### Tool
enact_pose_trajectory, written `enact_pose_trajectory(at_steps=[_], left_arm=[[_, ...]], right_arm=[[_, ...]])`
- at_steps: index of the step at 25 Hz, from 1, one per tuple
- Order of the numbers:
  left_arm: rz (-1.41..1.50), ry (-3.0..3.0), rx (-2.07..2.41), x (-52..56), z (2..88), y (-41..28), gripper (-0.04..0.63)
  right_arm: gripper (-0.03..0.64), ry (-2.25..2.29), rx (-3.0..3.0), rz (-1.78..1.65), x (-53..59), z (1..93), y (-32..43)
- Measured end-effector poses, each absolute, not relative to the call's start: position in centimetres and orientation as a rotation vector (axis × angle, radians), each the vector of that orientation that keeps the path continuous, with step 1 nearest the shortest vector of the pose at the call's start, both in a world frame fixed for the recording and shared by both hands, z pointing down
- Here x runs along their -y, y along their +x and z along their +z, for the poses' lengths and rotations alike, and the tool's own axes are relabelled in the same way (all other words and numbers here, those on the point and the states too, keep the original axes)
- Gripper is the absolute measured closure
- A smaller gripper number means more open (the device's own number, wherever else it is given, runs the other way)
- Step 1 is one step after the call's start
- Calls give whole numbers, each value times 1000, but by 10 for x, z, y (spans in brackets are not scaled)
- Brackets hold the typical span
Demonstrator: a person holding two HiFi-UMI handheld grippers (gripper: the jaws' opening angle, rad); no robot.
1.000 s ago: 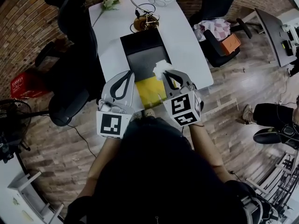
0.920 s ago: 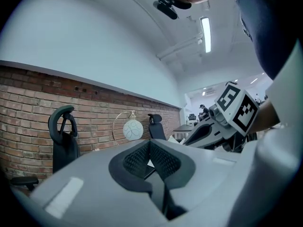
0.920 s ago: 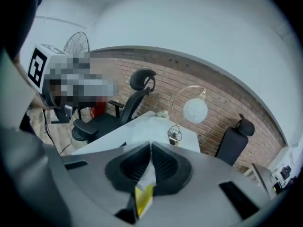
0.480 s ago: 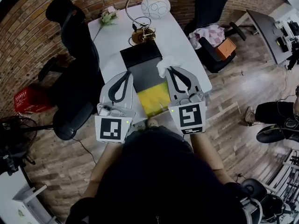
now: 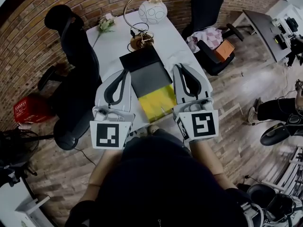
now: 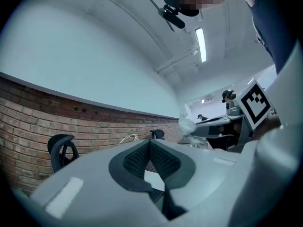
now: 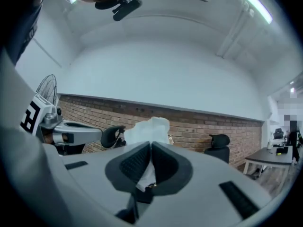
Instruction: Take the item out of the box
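The box (image 5: 150, 78) lies open on the white table (image 5: 111, 51), with a black lid at the far end, a grey inside and a yellow sheet (image 5: 157, 102) at the near end. My right gripper (image 7: 150, 145) is shut on a crumpled white tissue (image 7: 147, 128), which sticks up above the jaw tips. In the head view the right gripper (image 5: 178, 66) hangs over the box's right edge, high off the table; the tissue is hard to make out there. My left gripper (image 5: 125, 71) hovers at the box's left edge. Its jaws (image 6: 149, 142) meet with nothing between them.
A lamp with a white globe shade (image 5: 152, 12) and a gold base (image 5: 140, 40) stands behind the box, with a flower (image 5: 105, 22) at the far left corner. Black office chairs (image 5: 71, 32) flank the table. A red crate (image 5: 28, 109) sits on the wooden floor.
Both grippers have risen above the box. The right one lifted the white tissue away from the box and rolled, so its marker cube now faces the head camera.
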State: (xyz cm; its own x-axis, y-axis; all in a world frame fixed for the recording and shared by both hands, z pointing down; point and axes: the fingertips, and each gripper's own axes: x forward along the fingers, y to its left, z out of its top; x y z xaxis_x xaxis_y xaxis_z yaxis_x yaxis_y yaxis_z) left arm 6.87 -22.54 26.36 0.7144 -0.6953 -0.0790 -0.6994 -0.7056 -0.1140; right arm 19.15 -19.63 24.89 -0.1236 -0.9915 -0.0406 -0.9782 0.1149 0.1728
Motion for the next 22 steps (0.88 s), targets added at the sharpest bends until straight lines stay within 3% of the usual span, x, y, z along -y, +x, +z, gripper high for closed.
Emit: enact_pose_trajectory(at_steps=[22], left_arm=[[100,-2781,-1077,208,262,44,586]], right_arm=[[596,2166,2191,-260,165,252,176]])
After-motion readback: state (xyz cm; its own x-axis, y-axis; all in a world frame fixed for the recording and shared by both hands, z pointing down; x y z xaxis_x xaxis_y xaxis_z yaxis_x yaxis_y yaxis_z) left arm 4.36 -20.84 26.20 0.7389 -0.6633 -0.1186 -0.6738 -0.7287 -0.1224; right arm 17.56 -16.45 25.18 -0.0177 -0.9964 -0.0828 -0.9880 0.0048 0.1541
